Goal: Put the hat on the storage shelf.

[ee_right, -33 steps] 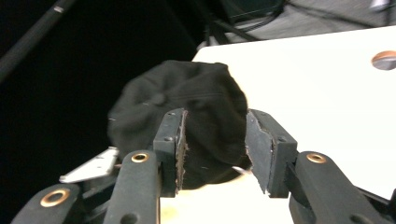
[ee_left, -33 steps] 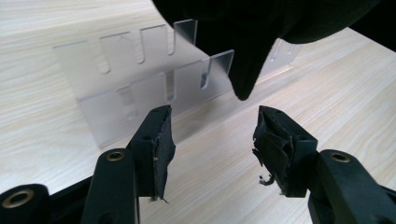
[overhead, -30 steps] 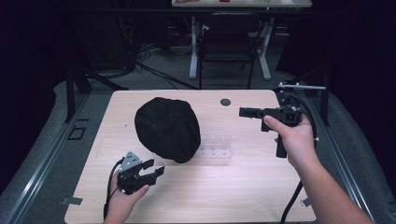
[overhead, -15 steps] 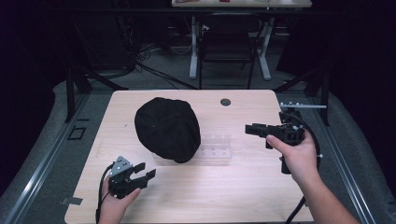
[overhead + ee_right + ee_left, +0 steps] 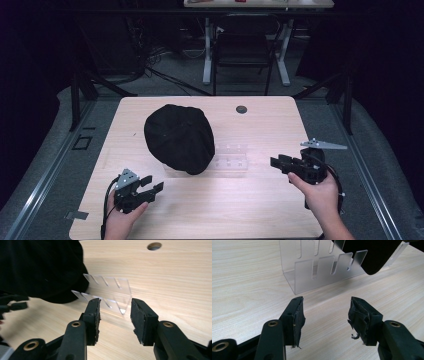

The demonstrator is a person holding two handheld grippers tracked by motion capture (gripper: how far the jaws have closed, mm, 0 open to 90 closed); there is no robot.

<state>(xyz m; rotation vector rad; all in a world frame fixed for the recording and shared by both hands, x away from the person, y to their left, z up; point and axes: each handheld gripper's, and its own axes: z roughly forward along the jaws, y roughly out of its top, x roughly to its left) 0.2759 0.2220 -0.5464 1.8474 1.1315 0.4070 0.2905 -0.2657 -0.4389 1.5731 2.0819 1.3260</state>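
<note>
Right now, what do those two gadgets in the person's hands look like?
Both are black with two blocky jaws. The left gripper carries a small grey three-cornered plate and trails a black cable. The right gripper has a longer grey plate and a looping black cable. Close up, brass-coloured rivets and worn black pads show.

Matt black cloth cap, clear glossy plastic rack, pale wood table

Bare tabletop lies open along the near edge; toward the middle, the black cap (draped over the clear slotted rack) blocks passage.
</note>
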